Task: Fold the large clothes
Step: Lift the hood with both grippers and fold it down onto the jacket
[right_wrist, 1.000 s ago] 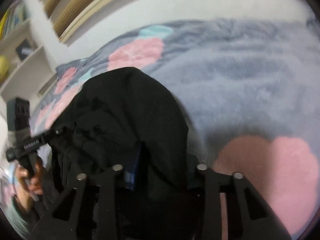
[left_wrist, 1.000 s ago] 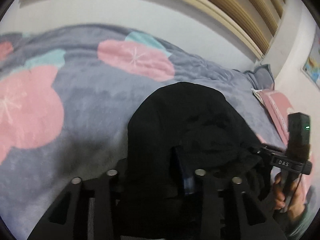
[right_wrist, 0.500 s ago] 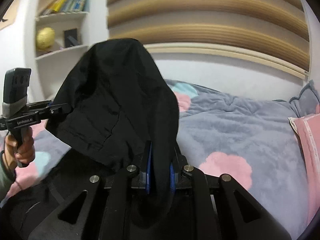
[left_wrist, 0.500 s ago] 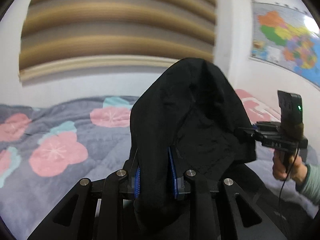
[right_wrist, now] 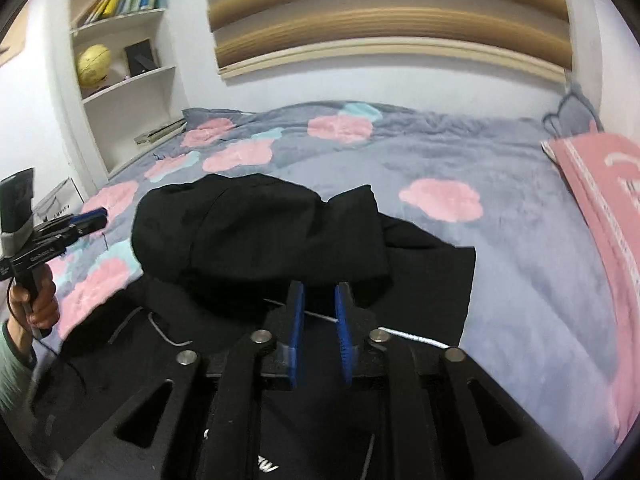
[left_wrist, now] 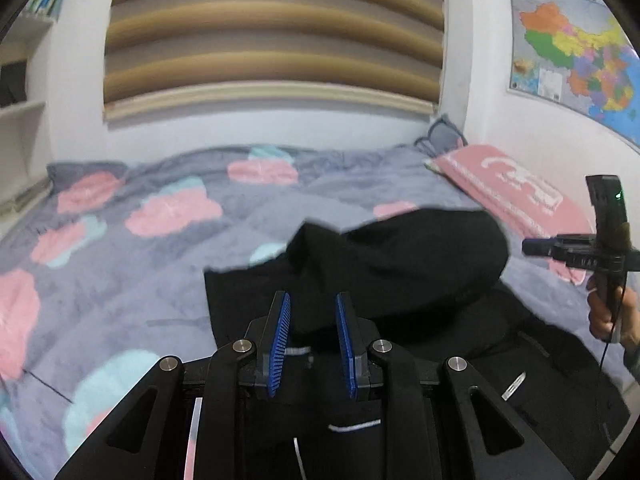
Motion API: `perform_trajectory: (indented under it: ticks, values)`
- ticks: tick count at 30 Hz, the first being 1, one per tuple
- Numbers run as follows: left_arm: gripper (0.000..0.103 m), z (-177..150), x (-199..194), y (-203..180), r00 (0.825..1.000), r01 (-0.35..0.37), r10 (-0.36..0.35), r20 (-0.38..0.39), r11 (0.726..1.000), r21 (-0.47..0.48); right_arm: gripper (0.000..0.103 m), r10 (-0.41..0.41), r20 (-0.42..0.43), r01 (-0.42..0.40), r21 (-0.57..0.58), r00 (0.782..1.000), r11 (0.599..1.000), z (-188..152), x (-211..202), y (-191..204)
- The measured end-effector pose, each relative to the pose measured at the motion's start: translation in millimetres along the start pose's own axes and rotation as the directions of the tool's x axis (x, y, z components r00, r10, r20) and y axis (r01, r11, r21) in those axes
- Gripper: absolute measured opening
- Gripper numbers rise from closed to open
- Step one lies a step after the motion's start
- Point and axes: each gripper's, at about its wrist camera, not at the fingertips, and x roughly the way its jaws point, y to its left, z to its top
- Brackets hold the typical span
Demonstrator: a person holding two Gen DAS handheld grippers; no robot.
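Left tongs [left_wrist: 312, 320] released, blue pads [left_wrist: 280, 332] apart with a clear gap, nothing between them, hovering just over the black garment [left_wrist: 400, 264]. Right tongs [right_wrist: 320, 312] also released, pads [right_wrist: 297, 320] spread, nothing gripped, low over the same black garment [right_wrist: 260, 232]. Garment lies on the bed [left_wrist: 120, 280], on the grey blanket [right_wrist: 500, 280] with pink and teal flower patches; a folded-over bulge of cloth sits on top of the flatter lower part, from 12 to 2 o'clock in the left view and 10 to 12 o'clock in the right view. White drawstrings [right_wrist: 160, 332] and pale stripe marks [left_wrist: 514, 384] show on the lower cloth near the tongs. In the left view the right tongs [left_wrist: 536, 247] appear at 3 o'clock, held by the right hand [left_wrist: 612, 316], off the garment's edge. In the right view the left tongs [right_wrist: 94, 216] appear at 9 o'clock, held by the left hand [right_wrist: 38, 304], above the blanket beside the garment. Pink pillow [left_wrist: 512, 188] at 2 o'clock by the wall, map poster [left_wrist: 576, 48] above it. Bookshelf [right_wrist: 120, 40] at 10 o'clock in the right view with books and a yellow globe [right_wrist: 94, 65]. Striped blind [right_wrist: 380, 4] at 12 o'clock.
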Motion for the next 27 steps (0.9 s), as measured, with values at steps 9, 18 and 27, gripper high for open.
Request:
perform_trajectory:
  ticks: [9,18,27]
  values:
    - [0.057,88,31,-42,0.998,0.008,-0.01,0.064,1.0,0.027,0.052,0.043,0.036,-0.048,0.131,0.998,0.99,98,10,32]
    - [0.057,67,147,-16,0.971,0.076,-0.121,-0.204,0.974,-0.215,0.052,0.008,-0.153,0.019,0.173,0.988,0.985,103,110,38]
    - [0.057,-48,152,-22,0.901,0.108,-0.219,-0.374,0.949,-0.295,0.052,-0.042,-0.416,0.055,0.019,0.908,0.998,-29,139,61]
